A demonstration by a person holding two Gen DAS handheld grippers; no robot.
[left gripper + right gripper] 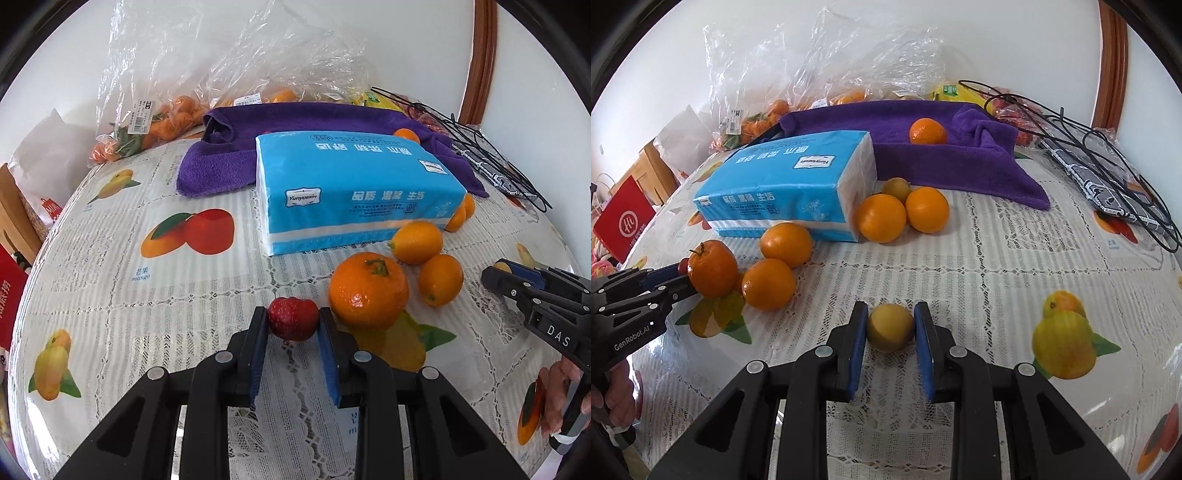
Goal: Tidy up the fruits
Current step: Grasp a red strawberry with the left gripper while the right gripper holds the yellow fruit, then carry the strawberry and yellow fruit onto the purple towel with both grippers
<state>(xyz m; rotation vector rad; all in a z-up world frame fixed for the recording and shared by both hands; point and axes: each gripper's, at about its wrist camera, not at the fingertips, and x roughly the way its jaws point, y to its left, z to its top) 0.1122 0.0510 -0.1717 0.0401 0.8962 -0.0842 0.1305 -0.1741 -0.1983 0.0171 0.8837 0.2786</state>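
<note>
Left hand-held gripper (293,325) clenched on strawberry (293,318), near edge of table (147,302), just left of orange (368,291). Right hand-held gripper (891,328) grasping yellow fruit (890,326). Risks: soft strawberry bruises under squeeze; round fruit slips; orange nudged, rolls.

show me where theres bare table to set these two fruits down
Open cloth lies left of the tissue pack, toward the table's near-left edge, and right of the right gripper, short of the cables. Crowded: oranges clustered at the pack's end and beside the left gripper.
</note>
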